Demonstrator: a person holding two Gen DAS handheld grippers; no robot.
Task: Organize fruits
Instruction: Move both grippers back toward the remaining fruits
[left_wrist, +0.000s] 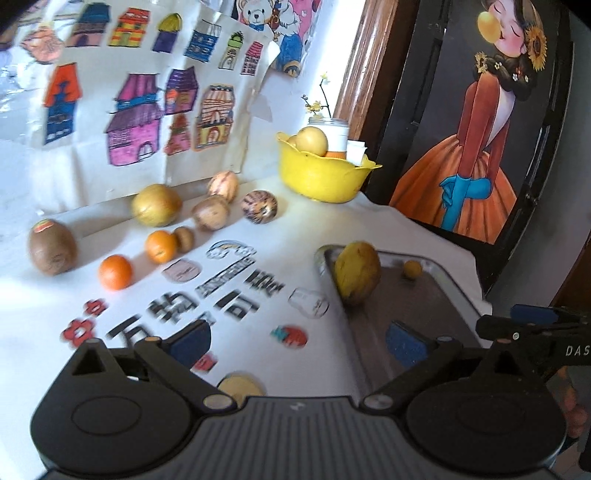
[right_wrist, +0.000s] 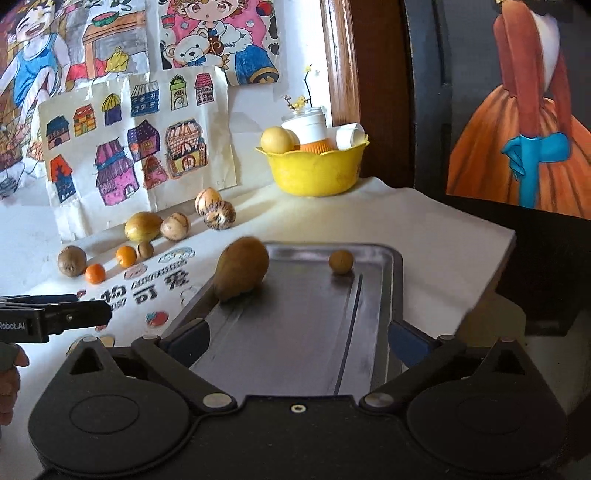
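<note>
A metal tray (right_wrist: 380, 266) lies on the white table and holds a large yellow-brown fruit (right_wrist: 242, 267) at its near-left corner and a small round yellow fruit (right_wrist: 340, 261) at the back. The same fruits show in the left wrist view (left_wrist: 357, 273) (left_wrist: 412, 269). Loose fruits lie at the left: a kiwi (left_wrist: 51, 246), two oranges (left_wrist: 115, 272) (left_wrist: 161, 246), a yellow-green fruit (left_wrist: 156, 205) and several striped ones (left_wrist: 259, 206). My left gripper (left_wrist: 299, 341) is open and empty above the table by the tray's left edge. My right gripper (right_wrist: 299, 338) is open and empty over the tray's near end.
A yellow bowl (right_wrist: 314, 170) with fruit and white containers stands at the back by the wall. Children's drawings (right_wrist: 136, 147) hang behind the fruits. A dark framed painting (left_wrist: 476, 122) stands right of the table. Stickers and printed characters (left_wrist: 207, 299) cover the tabletop.
</note>
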